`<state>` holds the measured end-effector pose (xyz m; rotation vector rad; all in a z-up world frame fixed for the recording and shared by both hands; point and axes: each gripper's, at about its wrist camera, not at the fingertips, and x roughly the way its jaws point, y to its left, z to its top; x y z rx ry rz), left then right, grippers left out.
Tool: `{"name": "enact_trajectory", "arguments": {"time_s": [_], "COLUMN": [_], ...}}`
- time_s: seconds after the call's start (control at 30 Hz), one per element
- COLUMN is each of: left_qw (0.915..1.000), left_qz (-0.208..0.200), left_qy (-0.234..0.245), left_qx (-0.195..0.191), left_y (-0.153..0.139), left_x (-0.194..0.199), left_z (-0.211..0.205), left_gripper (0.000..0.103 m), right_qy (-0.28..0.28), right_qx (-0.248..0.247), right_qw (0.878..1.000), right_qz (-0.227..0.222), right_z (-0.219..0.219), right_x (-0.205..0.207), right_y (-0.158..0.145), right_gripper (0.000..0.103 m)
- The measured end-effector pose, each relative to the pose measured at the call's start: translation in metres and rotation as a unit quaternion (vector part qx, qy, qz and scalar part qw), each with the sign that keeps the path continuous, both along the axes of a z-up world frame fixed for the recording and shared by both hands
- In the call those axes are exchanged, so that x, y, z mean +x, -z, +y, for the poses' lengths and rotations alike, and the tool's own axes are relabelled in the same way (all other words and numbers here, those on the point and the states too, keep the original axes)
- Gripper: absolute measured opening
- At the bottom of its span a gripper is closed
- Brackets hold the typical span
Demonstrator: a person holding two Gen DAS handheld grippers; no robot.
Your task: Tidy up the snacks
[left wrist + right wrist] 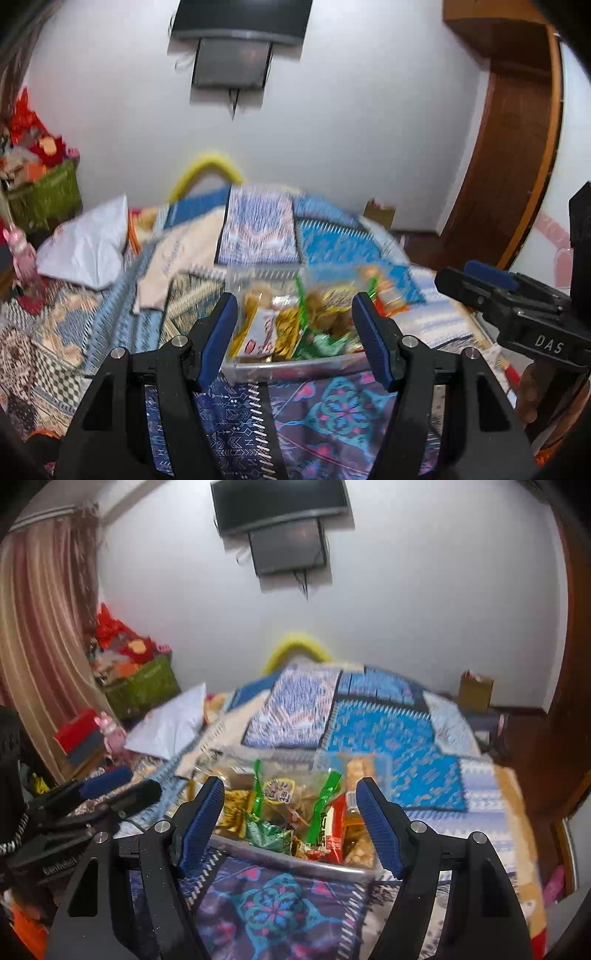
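Your patchwork bedspread (388, 716) fills the scene, and on it sits the clear box (332, 867), the landmark here, packed with snack packets (280, 812). A white pillow (166, 723) lies well to the box's left, a green basket (144, 686) beyond that. Your left gripper (293, 339) stands above the box's near rim, jaws apart, gripping nothing. Your right gripper (291, 827) does likewise, also parted and empty
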<state>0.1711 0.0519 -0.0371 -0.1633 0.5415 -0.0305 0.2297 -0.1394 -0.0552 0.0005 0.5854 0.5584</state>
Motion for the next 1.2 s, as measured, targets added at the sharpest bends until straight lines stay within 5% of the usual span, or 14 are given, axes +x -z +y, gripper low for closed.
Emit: {"name": "enact_trajectory", "arguments": {"time_s": [0.27,0.47,0.53,1.2], "left_qw": [0.9952,0.9920,0.9911,0.9918], "left_qz": [-0.090,-0.117,-0.121,-0.118], "left_qy": [-0.008,-0.008,-0.009,-0.008], "left_qx": [0.040,0.048,0.054,0.047], "left_y": [-0.050,-0.063,-0.064,-0.060], "left_x": [-0.071,-0.103,-0.108,-0.118], "left_z": [-0.021,-0.029,-0.031,-0.032], "left_gripper": [0.087,0.100,0.101,0.101], "right_qy": [0.000,0.005,0.011,0.023], "right_qx": [0.028,0.034,0.037,0.035], "right_qw": [0.998,0.995,0.994,0.993], "right_qz": [-0.062,-0.099,-0.104,-0.113], "right_z": [-0.030,-0.041,-0.044,-0.050], "right_x": [-0.060,-0.087,-0.092,-0.110], "right_y": [-0.036,-0.045,-0.046,-0.045], "right_gripper": [0.073,0.094,0.103,0.103]}}
